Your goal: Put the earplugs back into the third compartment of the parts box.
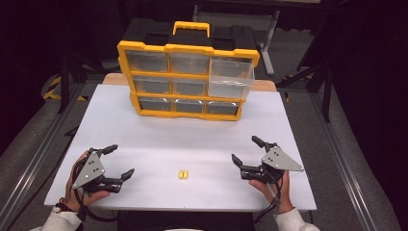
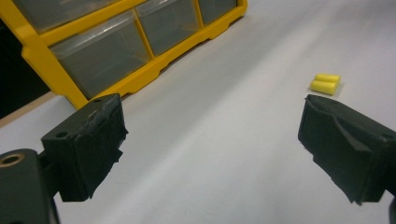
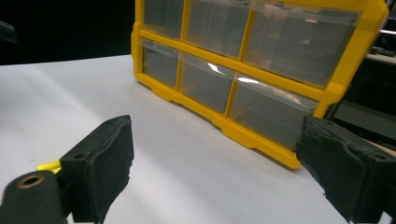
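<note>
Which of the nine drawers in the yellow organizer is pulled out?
The top right drawer of the yellow organizer is pulled out: it juts forward past the frame, while the other eight sit flush inside it.

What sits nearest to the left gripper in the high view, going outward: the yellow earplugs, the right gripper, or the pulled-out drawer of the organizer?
From the left gripper:
1. Yellow earplugs, on the table just toward the middle, near the front edge.
2. Right gripper, across the table on the far side of the earplugs.
3. Pulled-out drawer, top right of the organizer at the back of the table.
</note>
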A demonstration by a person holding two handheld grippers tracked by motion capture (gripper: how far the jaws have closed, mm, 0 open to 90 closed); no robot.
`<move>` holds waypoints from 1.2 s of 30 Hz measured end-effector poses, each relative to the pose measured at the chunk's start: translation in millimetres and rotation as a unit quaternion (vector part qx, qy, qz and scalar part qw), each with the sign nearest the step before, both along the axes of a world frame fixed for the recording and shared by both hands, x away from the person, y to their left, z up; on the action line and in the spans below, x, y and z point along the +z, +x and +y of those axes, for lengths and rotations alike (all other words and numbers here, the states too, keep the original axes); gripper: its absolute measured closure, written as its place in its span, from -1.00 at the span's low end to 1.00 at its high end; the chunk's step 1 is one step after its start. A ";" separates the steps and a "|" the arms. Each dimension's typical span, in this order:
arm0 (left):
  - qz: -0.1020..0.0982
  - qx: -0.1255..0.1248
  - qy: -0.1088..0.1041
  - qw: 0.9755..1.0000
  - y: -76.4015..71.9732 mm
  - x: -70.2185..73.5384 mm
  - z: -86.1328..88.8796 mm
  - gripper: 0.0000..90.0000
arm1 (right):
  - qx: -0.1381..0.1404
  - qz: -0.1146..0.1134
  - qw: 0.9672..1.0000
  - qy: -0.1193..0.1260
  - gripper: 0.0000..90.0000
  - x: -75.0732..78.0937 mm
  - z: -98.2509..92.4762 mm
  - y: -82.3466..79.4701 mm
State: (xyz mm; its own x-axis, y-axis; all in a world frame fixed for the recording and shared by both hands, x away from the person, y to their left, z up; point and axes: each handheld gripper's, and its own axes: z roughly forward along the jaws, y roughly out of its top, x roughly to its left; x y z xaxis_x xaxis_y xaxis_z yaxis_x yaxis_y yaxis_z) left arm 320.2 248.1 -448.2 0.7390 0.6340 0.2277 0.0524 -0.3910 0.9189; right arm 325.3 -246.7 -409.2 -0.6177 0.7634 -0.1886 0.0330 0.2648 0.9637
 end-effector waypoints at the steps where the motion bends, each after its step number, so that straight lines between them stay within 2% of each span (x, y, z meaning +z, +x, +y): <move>1: 0.002 0.000 -0.004 1.000 0.6 -0.3 0.2 -0.81 | 0.005 0.000 1.000 -0.010 -0.78 0.2 1.8 -0.2; 3: 0.001 -0.002 -0.011 1.000 1.0 -0.3 1.1 -0.82 | 0.011 -0.004 1.000 -0.023 -0.77 0.5 5.0 -2.1; 4: 0.002 -0.001 -0.012 1.000 1.0 -0.3 1.4 -0.82 | 0.027 0.002 0.999 -0.028 -0.77 2.5 8.4 -2.5; 7: 0.003 -0.006 -0.011 1.000 0.4 -1.0 4.4 -0.83 | 0.030 0.005 0.999 -0.042 -0.77 3.8 13.3 -1.9; 8: 0.006 -0.007 -0.015 1.000 -0.1 -1.7 6.2 -0.83 | 0.044 0.014 0.997 -0.065 -0.77 6.0 20.2 -0.4; 9: 0.013 -0.008 -0.027 1.000 -0.3 -2.2 8.6 -0.83 | 0.050 0.020 0.996 -0.069 -0.77 6.8 22.5 0.3; 10: 0.013 -0.008 -0.027 1.000 -0.3 -2.2 8.6 -0.83 | 0.050 0.020 0.996 -0.069 -0.77 6.8 22.5 0.3; 11: 0.009 -0.007 -0.029 1.000 -1.9 -1.7 10.7 -0.83 | 0.075 0.041 0.993 -0.084 -0.77 8.7 29.2 4.7; 12: 0.009 -0.007 -0.029 1.000 -1.9 -1.7 10.7 -0.83 | 0.075 0.041 0.993 -0.084 -0.77 8.7 29.2 4.7; 13: 0.009 -0.009 -0.030 0.999 -2.7 -2.0 11.0 -0.83 | 0.094 0.058 0.989 -0.099 -0.77 9.2 35.7 8.9; 15: 0.010 -0.009 -0.025 1.000 -2.8 -2.3 10.4 -0.83 | 0.099 0.060 0.988 -0.105 -0.77 9.1 38.1 10.5; 16: 0.008 -0.010 -0.020 1.000 -2.9 -2.4 10.3 -0.83 | 0.118 0.073 0.984 -0.111 -0.77 7.7 44.6 15.7; 17: 0.007 -0.009 -0.019 1.000 -3.2 -2.5 10.2 -0.83 | 0.118 0.073 0.984 -0.111 -0.77 7.7 44.6 15.7; 19: 0.005 -0.009 -0.023 1.000 -3.7 -2.6 9.8 -0.82 | 0.140 0.087 0.979 -0.120 -0.77 6.1 55.0 25.0; 20: 0.005 -0.009 -0.023 1.000 -3.7 -2.6 9.8 -0.82 | 0.140 0.087 0.979 -0.120 -0.77 6.1 55.0 25.0; 21: 0.004 -0.007 -0.017 1.000 -3.6 -2.7 9.7 -0.82 | 0.155 0.093 0.975 -0.126 -0.77 5.6 64.2 30.1; 22: 0.004 -0.007 -0.017 1.000 -3.6 -2.7 9.7 -0.82 | 0.155 0.093 0.975 -0.126 -0.77 5.6 64.2 30.1; 23: 0.007 -0.011 -0.021 1.000 -2.7 -3.1 9.2 -0.82 | 0.174 0.103 0.971 -0.129 -0.76 3.9 76.3 35.3; 24: 0.007 -0.011 -0.021 1.000 -2.7 -3.1 9.2 -0.82 | 0.174 0.103 0.971 -0.129 -0.76 3.9 76.3 35.3; 25: 0.006 -0.012 -0.016 1.000 -2.7 -3.9 7.7 -0.82 | 0.190 0.110 0.964 -0.147 -0.73 -0.5 88.8 38.2; 26: 0.006 -0.012 -0.016 1.000 -2.7 -3.9 7.7 -0.82 | 0.190 0.110 0.964 -0.147 -0.73 -0.5 88.8 38.2; 27: 0.005 -0.015 -0.011 1.000 -3.1 -4.3 6.9 -0.82 | 0.194 0.114 0.962 -0.153 -0.72 -2.6 93.3 38.8; 30: 0.009 -0.020 -0.011 1.000 -2.4 -5.1 6.8 -0.83 | 0.230 0.133 0.945 -0.188 -0.63 -15.6 116.3 40.8; 31: 0.009 -0.020 -0.011 1.000 -2.4 -5.1 6.8 -0.83 | 0.230 0.133 0.945 -0.188 -0.63 -15.6 116.3 40.8; 32: 0.009 -0.020 -0.010 1.000 -2.5 -5.2 7.1 -0.83 | 0.237 0.138 0.942 -0.195 -0.58 -18.2 120.6 41.6; 33: 0.006 -0.017 -0.008 1.000 -3.2 -5.3 7.4 -0.83 | 0.246 0.142 0.935 -0.210 -0.56 -23.2 128.0 43.0; 35: 0.008 -0.018 -0.010 1.000 -4.3 -4.9 7.7 -0.83 | 0.260 0.154 0.930 -0.209 -0.48 -27.4 131.6 45.5; 36: 0.008 -0.018 -0.010 1.000 -4.3 -4.9 7.7 -0.83 | 0.264 0.158 0.928 -0.210 -0.47 -28.8 132.5 46.4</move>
State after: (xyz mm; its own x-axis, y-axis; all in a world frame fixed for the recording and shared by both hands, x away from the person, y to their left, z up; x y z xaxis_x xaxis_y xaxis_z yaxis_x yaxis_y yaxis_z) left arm 315.8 255.7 -453.1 0.7647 0.6114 0.2037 0.0530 -0.3747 0.9256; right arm 371.7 -114.1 -438.0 -0.9598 0.2390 -0.1471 0.0552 0.6747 0.7360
